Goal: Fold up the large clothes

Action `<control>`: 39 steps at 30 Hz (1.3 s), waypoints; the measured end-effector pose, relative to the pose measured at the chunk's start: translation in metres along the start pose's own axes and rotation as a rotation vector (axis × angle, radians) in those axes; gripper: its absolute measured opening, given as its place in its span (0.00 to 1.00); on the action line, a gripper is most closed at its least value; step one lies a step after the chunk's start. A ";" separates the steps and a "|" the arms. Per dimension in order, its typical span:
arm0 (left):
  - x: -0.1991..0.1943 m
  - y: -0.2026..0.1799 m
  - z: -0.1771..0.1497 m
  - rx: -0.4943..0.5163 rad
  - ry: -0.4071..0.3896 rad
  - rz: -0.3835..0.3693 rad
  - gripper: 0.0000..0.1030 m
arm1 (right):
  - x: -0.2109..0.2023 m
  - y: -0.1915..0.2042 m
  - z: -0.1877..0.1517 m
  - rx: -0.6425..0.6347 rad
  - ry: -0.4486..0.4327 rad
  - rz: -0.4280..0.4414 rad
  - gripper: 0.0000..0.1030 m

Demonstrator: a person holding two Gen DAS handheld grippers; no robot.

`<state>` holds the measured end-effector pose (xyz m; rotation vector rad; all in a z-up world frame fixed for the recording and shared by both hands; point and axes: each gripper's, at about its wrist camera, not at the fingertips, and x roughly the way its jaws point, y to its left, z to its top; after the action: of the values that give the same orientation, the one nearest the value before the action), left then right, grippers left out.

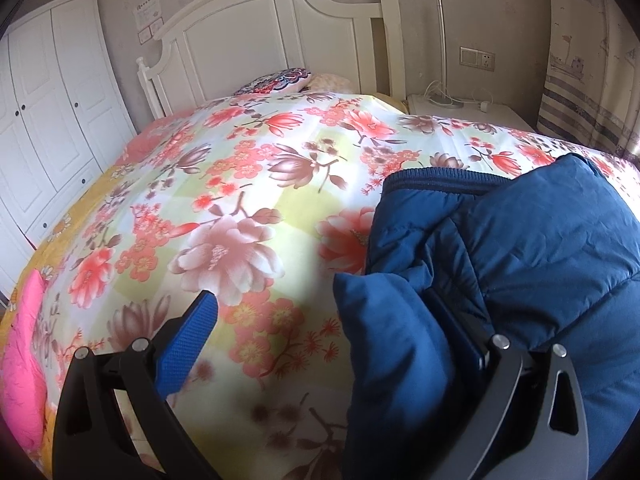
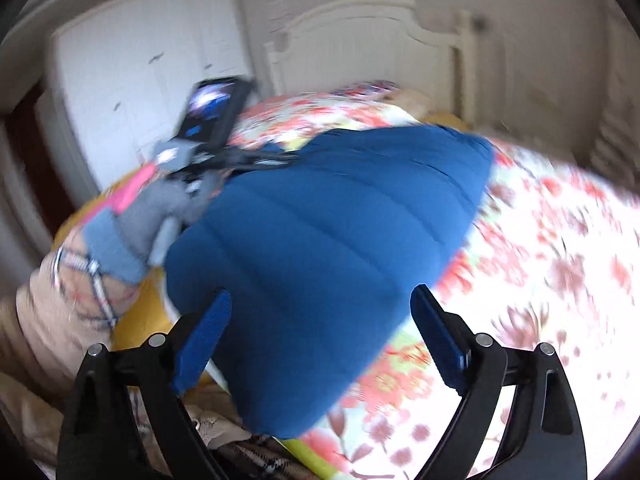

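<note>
A dark blue quilted jacket [image 1: 520,240] lies bunched on the floral bedspread [image 1: 240,184], at the right of the left wrist view. My left gripper [image 1: 320,296] is open wide. Its left pad [image 1: 188,340] is over bare bedspread, while a jacket fold covers most of its right finger. The right wrist view is blurred and shows the jacket [image 2: 320,232] spread out in front. My right gripper [image 2: 320,292] is open, its pads on either side of the jacket's near end without pressing it. At the jacket's far left edge a person's hand [image 2: 160,208] holds the other gripper.
A white wardrobe [image 1: 52,120] stands left of the bed, with the headboard [image 1: 280,40] and pillows [image 1: 280,80] at the far end. On the right are a nightstand [image 1: 460,112] and a curtain [image 1: 580,80]. A pink garment [image 1: 24,360] and beige clothes [image 2: 40,340] lie at the near-left edge.
</note>
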<state>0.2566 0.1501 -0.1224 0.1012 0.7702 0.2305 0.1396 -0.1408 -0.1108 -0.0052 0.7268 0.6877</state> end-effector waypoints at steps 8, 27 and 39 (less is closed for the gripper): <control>-0.039 0.054 -0.032 -0.188 0.088 -0.333 0.98 | 0.019 -0.050 -0.004 0.258 0.012 0.127 0.90; -0.013 0.079 -0.096 -0.371 0.301 -0.907 0.98 | 0.066 -0.069 -0.003 0.450 0.099 0.303 0.96; -0.006 0.058 -0.096 -0.351 0.331 -1.028 0.98 | 0.068 -0.076 -0.010 0.444 0.097 0.311 0.96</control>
<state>0.1759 0.2056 -0.1767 -0.6727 1.0063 -0.6119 0.2141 -0.1632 -0.1766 0.4927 0.9730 0.8115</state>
